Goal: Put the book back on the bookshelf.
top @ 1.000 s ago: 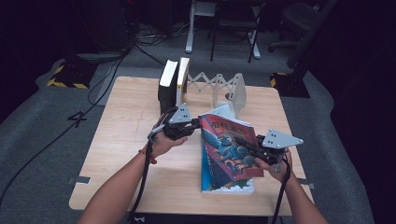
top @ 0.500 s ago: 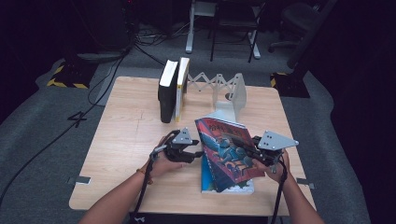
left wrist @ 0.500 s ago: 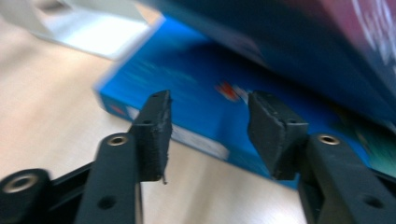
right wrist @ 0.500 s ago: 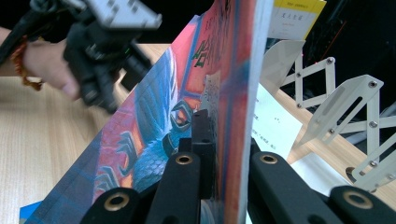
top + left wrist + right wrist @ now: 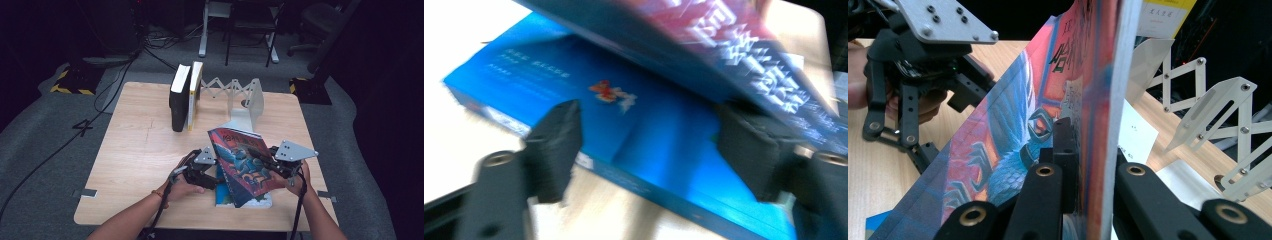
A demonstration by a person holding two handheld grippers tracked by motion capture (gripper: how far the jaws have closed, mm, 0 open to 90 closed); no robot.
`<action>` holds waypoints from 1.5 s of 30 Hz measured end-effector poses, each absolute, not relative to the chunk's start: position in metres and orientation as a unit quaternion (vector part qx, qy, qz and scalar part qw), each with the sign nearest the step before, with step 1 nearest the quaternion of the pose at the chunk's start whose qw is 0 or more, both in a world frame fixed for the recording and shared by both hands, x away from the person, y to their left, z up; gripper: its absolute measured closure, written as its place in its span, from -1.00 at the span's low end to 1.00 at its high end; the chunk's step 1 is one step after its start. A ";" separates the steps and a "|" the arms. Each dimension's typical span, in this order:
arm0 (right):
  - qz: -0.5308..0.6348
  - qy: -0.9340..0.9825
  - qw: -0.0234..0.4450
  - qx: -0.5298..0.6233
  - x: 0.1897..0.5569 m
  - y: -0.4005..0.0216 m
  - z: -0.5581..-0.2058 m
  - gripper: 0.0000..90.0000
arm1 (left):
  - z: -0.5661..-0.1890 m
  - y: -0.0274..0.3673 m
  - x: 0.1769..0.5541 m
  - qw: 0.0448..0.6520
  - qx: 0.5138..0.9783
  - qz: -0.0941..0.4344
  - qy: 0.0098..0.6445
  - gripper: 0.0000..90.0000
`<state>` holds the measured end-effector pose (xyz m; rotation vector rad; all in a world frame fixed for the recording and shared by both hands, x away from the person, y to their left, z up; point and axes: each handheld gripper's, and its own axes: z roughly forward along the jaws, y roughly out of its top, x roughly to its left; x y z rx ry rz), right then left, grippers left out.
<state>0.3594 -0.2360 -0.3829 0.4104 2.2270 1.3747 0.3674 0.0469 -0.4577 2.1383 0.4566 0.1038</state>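
The right gripper (image 5: 274,167) clamps the illustrated book (image 5: 242,165) by its edge and tilts it up off the blue book (image 5: 225,192) that lies flat at the table's (image 5: 135,150) six o'clock edge, likely so it can go upright into the expanding rack (image 5: 240,95) at twelve o'clock, beside the two standing books (image 5: 185,97). The left gripper (image 5: 207,175), at the tilted book's nine o'clock, has just been opening its jaws; they stand apart around the blue book's side without pressing it, apparently having released the lifted cover.
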 end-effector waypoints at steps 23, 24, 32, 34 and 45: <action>0.506 0.815 0.234 0.155 0.362 -0.234 -0.377 0.87 | -0.441 0.039 0.375 0.506 0.826 -0.017 0.247 0.00; 0.508 0.814 0.234 0.155 0.362 -0.235 -0.376 0.86 | -0.440 0.040 0.375 0.511 0.823 -0.017 0.247 0.05; 0.525 0.801 0.236 0.163 0.360 -0.249 -0.368 0.76 | -0.416 0.046 0.366 0.515 0.828 0.064 0.211 0.33; 0.532 0.797 0.237 0.161 0.358 -0.253 -0.365 0.76 | -0.412 0.045 0.363 0.511 0.832 0.082 0.201 0.38; 0.537 0.789 0.259 0.149 0.353 -0.251 -0.360 0.83 | -0.399 0.048 0.362 0.490 0.833 0.184 0.178 0.50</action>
